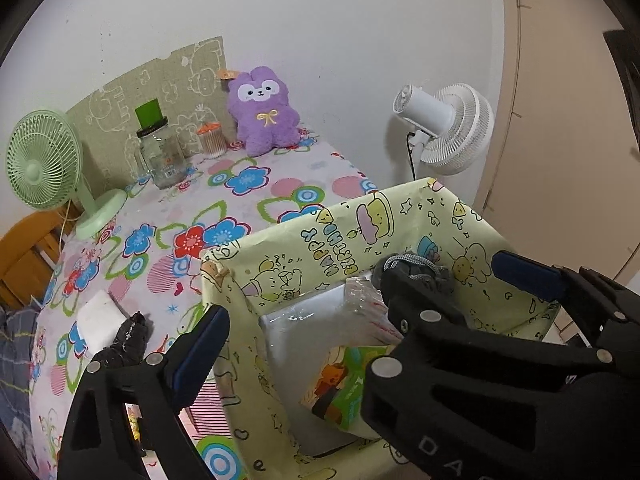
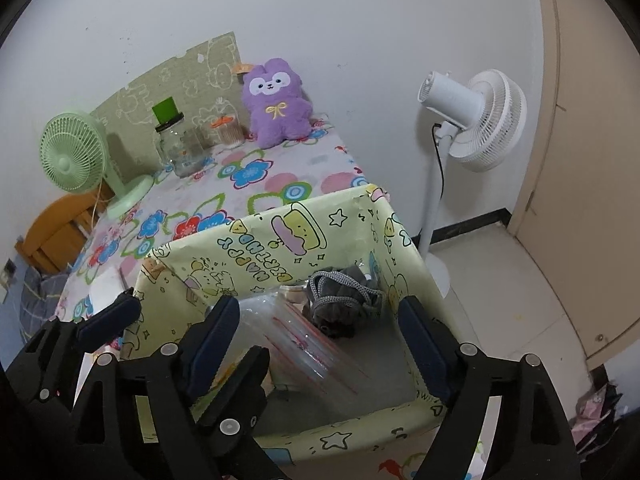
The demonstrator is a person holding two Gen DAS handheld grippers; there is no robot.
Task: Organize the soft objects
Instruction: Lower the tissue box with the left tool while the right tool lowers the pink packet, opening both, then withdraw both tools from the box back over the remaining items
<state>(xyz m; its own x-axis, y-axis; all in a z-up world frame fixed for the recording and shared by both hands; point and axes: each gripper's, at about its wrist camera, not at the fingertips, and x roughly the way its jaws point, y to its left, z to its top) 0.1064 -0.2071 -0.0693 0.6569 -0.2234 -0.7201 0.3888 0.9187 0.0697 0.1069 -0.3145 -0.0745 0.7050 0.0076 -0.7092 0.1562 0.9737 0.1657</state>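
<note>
Both grippers hang over the yellow cartoon box (image 2: 280,236) at the near end of the flowery table (image 1: 256,196). The right gripper (image 2: 316,336) has its fingers spread wide apart and holds nothing. It sits right above the open box. The left gripper (image 1: 360,300) is also spread wide and holds nothing. One of its fingers is outside the box's left wall and the other is over the box.

Inside the box there is already a grey soft bundle (image 2: 340,296) with a cord, in the far right corner. A clear plastic bag (image 2: 304,348) and a colourful pack (image 1: 340,384) lie in there too.

One soft toy is still out. The purple plush bunny (image 1: 262,110) sits up straight at the far end of the table, leaning on the wall. It is well away from both grippers, straight ahead past the box. A glass jar (image 1: 164,156) and a green fan (image 1: 44,160) stand to its left. Neither gripper looks much nearer, so either one would have to reach far forward over the box to get the bunny.
</note>
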